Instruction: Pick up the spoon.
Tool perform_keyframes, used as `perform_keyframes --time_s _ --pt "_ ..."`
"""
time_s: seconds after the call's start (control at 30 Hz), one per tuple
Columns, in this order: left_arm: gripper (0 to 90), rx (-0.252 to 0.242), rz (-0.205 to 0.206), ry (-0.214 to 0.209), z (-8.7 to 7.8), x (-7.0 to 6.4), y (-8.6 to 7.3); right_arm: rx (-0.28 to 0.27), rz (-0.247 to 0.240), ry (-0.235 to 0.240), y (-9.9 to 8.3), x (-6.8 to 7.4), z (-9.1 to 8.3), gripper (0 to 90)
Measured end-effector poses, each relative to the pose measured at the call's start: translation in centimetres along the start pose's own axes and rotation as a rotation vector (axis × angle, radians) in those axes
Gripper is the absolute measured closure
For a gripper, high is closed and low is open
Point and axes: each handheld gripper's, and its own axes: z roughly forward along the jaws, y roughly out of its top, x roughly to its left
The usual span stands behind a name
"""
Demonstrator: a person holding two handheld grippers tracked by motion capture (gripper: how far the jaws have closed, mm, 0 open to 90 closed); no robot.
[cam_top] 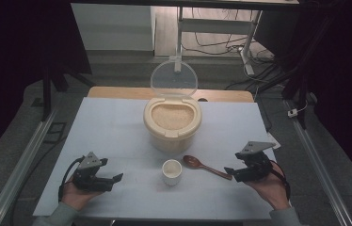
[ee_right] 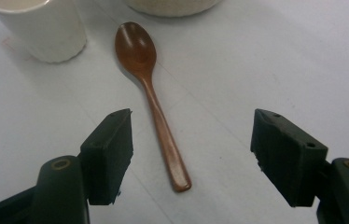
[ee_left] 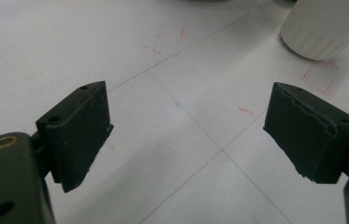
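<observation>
Bin (cam_top: 172,134): one, lid up, holds rice (cam_top: 172,117).
Cup (cam_top: 172,172): one.
Spoon (ee_right: 150,93): one, on worktop (cam_top: 117,136).
Grippers: left gripper (ee_left: 186,133), right gripper (ee_right: 191,149), jaws spread, empty.

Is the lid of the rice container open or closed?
Open: the clear lid stands upright behind the container, and rice shows inside.

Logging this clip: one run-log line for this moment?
right gripper: open, straddling wooden spoon handle | left gripper: open, idle | cup: empty
</observation>
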Motion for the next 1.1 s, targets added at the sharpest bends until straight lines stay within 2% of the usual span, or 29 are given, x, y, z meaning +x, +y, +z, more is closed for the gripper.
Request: perform_keyframes --time_s 0.03,0.2,0.33,0.73,0.87,1.1 --pt "14.5 0.001 0.0 -0.001 0.0 0.0 0.0 0.018 -0.007 0.0 0.4 -0.1 0.1 29.4" --pt "14.5 0.002 0.0 -0.002 0.0 0.0 0.0 0.081 -0.007 0.058 1.8 -0.6 1.4 29.5" --pt "14.6 0.006 0.0 0.0 0.1 0.1 -0.1 0.093 -0.025 0.078 2.3 -0.7 2.6 30.4" --pt "14.6 0.016 0.009 0.005 0.3 0.0 -0.1 0.202 -0.058 0.124 1.8 -0.6 4.3 35.5" --pt "14.6 0.02 0.011 0.004 0.3 0.0 -0.1 0.233 -0.067 0.127 1.7 -0.6 4.8 37.2" --pt "14.6 0.022 0.013 0.003 0.3 0.1 -0.2 0.298 -0.104 0.148 1.5 0.1 6.6 42.5"
